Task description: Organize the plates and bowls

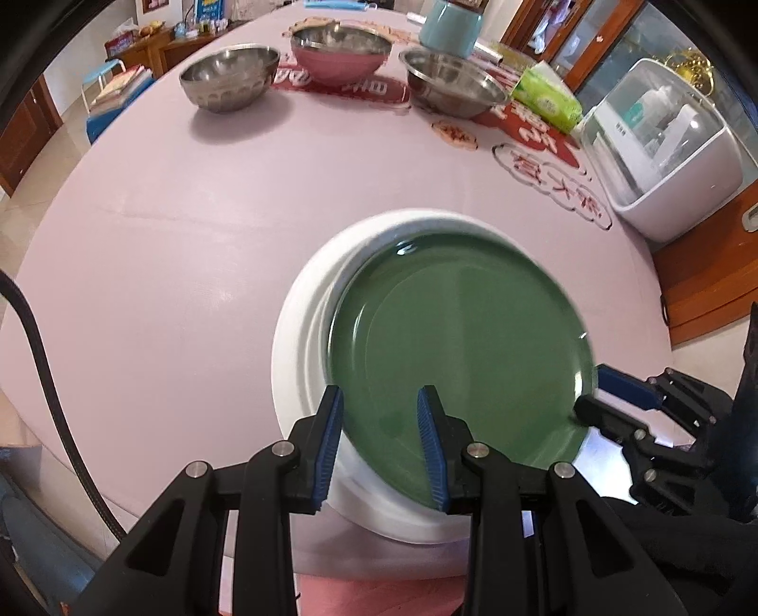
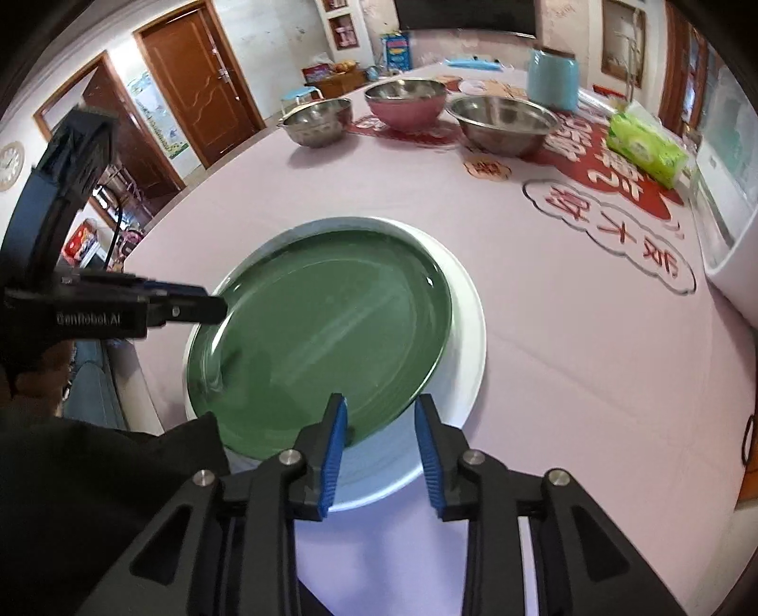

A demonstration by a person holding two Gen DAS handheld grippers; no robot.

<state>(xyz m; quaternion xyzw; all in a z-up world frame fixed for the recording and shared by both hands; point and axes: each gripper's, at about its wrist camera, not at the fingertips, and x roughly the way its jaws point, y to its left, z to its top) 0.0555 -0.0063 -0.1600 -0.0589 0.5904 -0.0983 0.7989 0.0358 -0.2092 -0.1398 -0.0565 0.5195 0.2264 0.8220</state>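
A green plate (image 1: 459, 346) lies on a larger white plate (image 1: 298, 341) near the front edge of the pink table; both also show in the right wrist view, the green plate (image 2: 322, 327) on the white plate (image 2: 466, 341). My left gripper (image 1: 381, 412) is open, its fingers astride the near rim of the green plate. My right gripper (image 2: 379, 421) is open at the plates' right rim; it also shows in the left wrist view (image 1: 587, 403). Three bowls stand at the far side: a steel bowl (image 1: 227, 76), a pink bowl (image 1: 338, 49), a wide steel bowl (image 1: 452, 83).
A light blue canister (image 1: 450, 23) and a green tissue pack (image 1: 547, 95) stand behind the bowls. A white appliance with a clear lid (image 1: 663, 151) stands right of the table. The tablecloth (image 1: 166, 227) has red print on the right.
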